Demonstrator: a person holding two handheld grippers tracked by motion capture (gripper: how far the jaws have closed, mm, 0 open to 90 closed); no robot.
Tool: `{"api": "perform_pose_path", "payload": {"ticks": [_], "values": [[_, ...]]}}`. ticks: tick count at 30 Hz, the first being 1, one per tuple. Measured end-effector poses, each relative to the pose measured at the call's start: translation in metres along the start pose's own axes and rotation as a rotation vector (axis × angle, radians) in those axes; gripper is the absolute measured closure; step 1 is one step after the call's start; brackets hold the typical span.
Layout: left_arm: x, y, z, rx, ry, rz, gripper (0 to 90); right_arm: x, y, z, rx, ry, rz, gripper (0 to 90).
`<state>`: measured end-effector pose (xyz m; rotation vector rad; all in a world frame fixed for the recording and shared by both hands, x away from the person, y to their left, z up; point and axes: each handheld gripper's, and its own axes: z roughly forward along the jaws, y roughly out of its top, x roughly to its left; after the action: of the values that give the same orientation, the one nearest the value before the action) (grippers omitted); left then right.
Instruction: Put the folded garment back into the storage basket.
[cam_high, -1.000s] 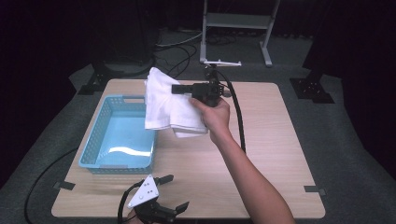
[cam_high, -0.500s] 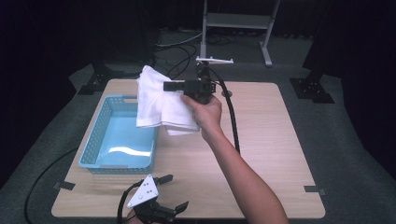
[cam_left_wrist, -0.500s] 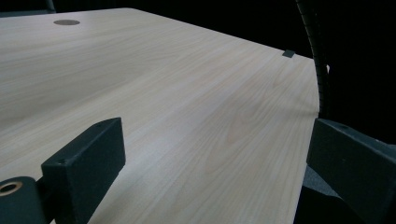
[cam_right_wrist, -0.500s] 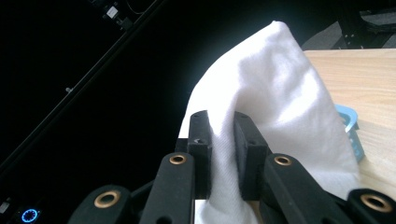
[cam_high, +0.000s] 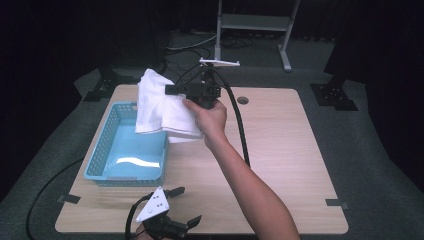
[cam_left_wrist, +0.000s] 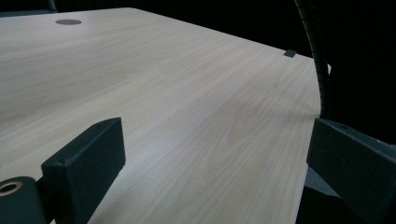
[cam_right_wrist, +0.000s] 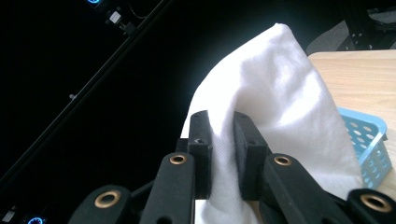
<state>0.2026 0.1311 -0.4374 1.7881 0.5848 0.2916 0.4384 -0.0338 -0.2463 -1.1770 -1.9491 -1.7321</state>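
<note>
Count on the desk (cam_high: 280, 150): one white cloth (cam_high: 157, 107), one blue basket (cam_high: 107, 167), two grippers. Right gripper (cam_high: 172, 90) has its jaws clamped on the cloth, which hangs in the air over the basket's far end, farther left than a second ago. Left gripper (cam_high: 182, 205) rests at the desk's near edge, jaws wide and empty; no writing is legible.

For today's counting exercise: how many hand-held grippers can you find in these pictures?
2. The right hand-held gripper is raised over the table's far side, clamping a white cloth. The left hand-held gripper sits at the near edge, jaws apart.
</note>
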Motion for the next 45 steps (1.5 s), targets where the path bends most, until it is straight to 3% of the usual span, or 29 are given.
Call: {"api": "perform_pose_path", "payload": {"ticks": [29,45], "values": [[0.002,0.0,-0.001,0.001,0.005,-0.002,4.1,0.024,0.006,0.051,0.051,0.0,-0.032,80.0],[0.002,-0.001,0.0,0.001,0.004,-0.006,4.1,0.019,0.003,0.072,0.088,-0.014,-0.019,80.3]]}}
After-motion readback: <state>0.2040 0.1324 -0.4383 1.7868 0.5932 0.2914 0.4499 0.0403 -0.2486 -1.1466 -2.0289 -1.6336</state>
